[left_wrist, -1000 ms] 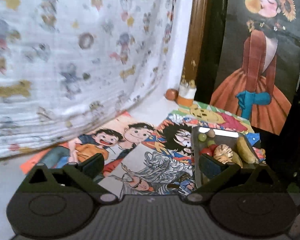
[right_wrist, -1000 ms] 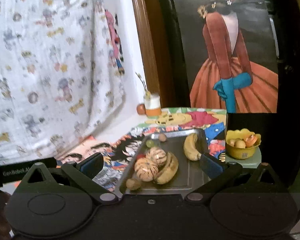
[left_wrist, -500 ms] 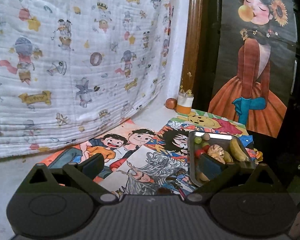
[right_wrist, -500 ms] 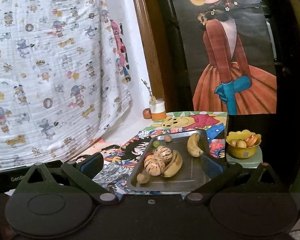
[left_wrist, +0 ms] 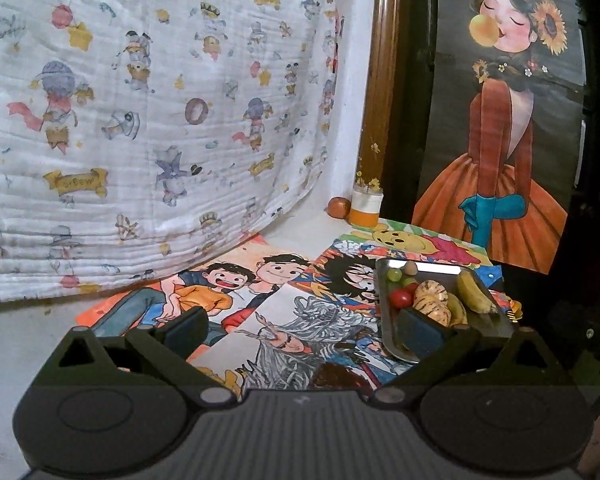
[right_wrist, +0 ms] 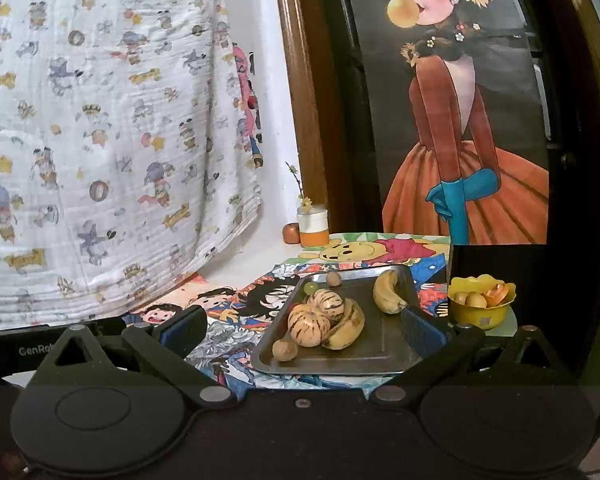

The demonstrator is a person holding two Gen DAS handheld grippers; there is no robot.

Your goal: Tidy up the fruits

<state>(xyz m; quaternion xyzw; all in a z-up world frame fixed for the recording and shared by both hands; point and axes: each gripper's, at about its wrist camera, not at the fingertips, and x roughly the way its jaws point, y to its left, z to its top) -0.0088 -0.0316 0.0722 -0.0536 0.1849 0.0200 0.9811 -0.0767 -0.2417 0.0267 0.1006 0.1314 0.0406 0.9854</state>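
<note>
Metal tray [right_wrist: 384, 354] is seen on cartoon posters [left_wrist: 228, 292], loaded with two striped melons [right_wrist: 318, 312] and bananas [right_wrist: 386, 292]. Beside it, a yellow bowl [right_wrist: 482, 314] is set. Left gripper [left_wrist: 304, 326] and right gripper [right_wrist: 304, 330] are held wide, empty.

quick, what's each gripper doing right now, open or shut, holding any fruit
Left gripper: open, holding nothing, above the cartoon posters beside the metal tray.
Right gripper: open, holding nothing, short of the tray's striped fruit.
</note>
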